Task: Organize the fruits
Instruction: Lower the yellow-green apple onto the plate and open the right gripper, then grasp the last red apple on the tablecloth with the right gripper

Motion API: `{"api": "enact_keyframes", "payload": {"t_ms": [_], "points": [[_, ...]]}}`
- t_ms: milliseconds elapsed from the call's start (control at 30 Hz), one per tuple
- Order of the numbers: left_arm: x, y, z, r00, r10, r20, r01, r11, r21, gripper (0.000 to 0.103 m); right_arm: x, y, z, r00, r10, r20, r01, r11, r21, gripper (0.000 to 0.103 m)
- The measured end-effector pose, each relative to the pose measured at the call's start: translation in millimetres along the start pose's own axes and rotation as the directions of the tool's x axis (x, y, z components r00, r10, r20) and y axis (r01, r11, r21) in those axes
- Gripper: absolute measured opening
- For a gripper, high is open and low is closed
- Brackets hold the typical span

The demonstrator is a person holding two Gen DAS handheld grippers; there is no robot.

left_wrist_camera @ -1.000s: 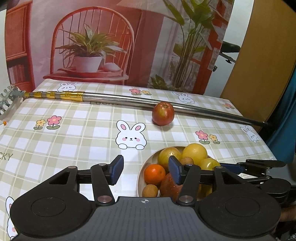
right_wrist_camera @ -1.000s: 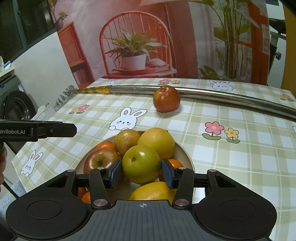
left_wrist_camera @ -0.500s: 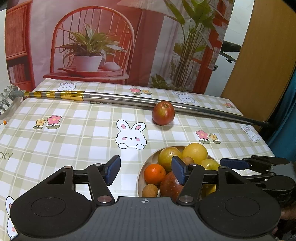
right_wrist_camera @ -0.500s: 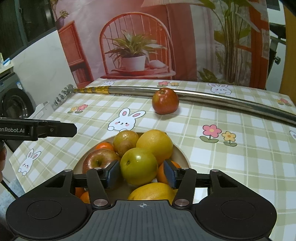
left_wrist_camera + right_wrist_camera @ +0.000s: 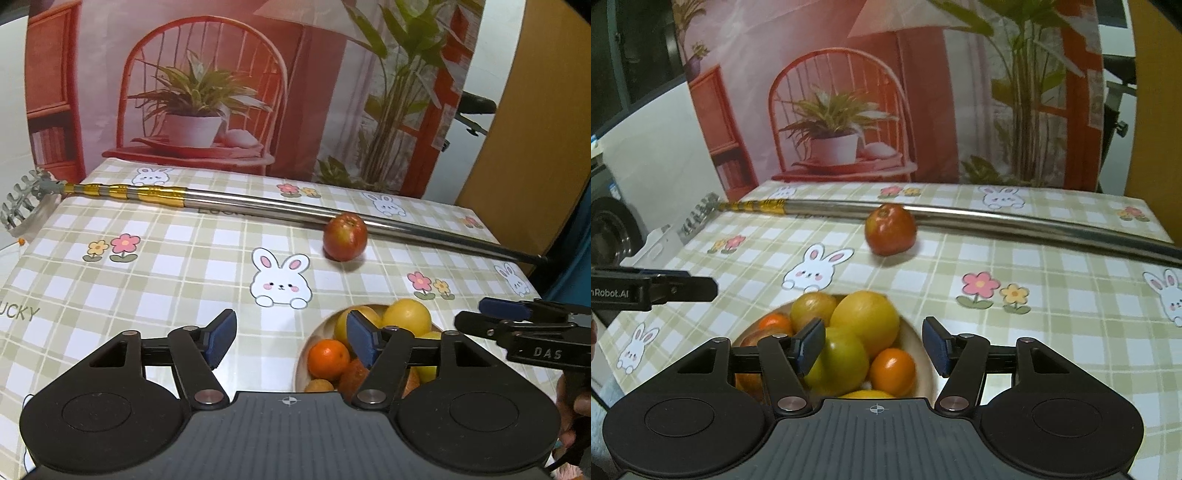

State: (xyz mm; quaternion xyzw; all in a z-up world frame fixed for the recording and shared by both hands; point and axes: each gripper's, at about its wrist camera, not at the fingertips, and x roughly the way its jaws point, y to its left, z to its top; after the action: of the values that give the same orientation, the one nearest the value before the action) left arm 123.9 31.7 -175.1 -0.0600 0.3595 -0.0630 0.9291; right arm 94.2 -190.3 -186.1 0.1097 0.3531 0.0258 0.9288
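Note:
A bowl [image 5: 925, 363] holds several fruits: a green apple [image 5: 842, 363], a big yellow citrus [image 5: 866, 317], small oranges [image 5: 892, 371] and a red apple. My right gripper [image 5: 873, 349] is open and empty just above the bowl, with the green apple near its left pad. A lone red apple [image 5: 890, 229] lies on the tablecloth against a metal pole; it also shows in the left wrist view [image 5: 345, 236]. My left gripper [image 5: 290, 336] is open and empty, left of the bowl [image 5: 306, 354]. The right gripper [image 5: 517, 317] shows at that view's right edge.
A long metal pole [image 5: 258, 208] with a gold section and a rake head [image 5: 22, 199] lies across the far side of the table. A printed backdrop stands behind the table. The table's left edge drops off near a washing machine [image 5: 609, 229].
My right gripper has opened wide, let go of the green apple into the bowl, and pulled back and up. My left gripper has opened a little wider and drawn slightly back.

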Motion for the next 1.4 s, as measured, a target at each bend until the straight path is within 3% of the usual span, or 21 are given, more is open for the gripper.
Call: {"api": "enact_keyframes", "payload": {"t_ms": [200,567,900,1200,1400], "points": [[0,6,7,0.999,0.035,0.022,-0.035,0.999,-0.036,0.08,-1,-11,9,1.0,-0.016,0.017,0.016,1.0,0.008,0.059],[-4,11,20,0.987,0.136,0.09,-0.134,0.991,-0.027,0.092,6,-19,29,0.999,-0.018,0.038,0.017,1.0,0.005,0.096],[-3,22,26,0.982,0.163,0.094,-0.16,0.986,-0.04,0.092,36,-13,59,0.998,0.038,0.049,-0.036,0.998,-0.046,0.096],[10,28,27,0.984,0.161,0.071,-0.158,0.986,-0.051,0.092,86,4,89,0.995,0.09,0.045,-0.081,0.982,-0.17,0.094],[21,36,25,0.988,0.151,0.042,-0.148,0.987,-0.069,0.092,132,3,98,0.997,0.074,-0.022,-0.077,0.981,-0.178,0.085]]}}
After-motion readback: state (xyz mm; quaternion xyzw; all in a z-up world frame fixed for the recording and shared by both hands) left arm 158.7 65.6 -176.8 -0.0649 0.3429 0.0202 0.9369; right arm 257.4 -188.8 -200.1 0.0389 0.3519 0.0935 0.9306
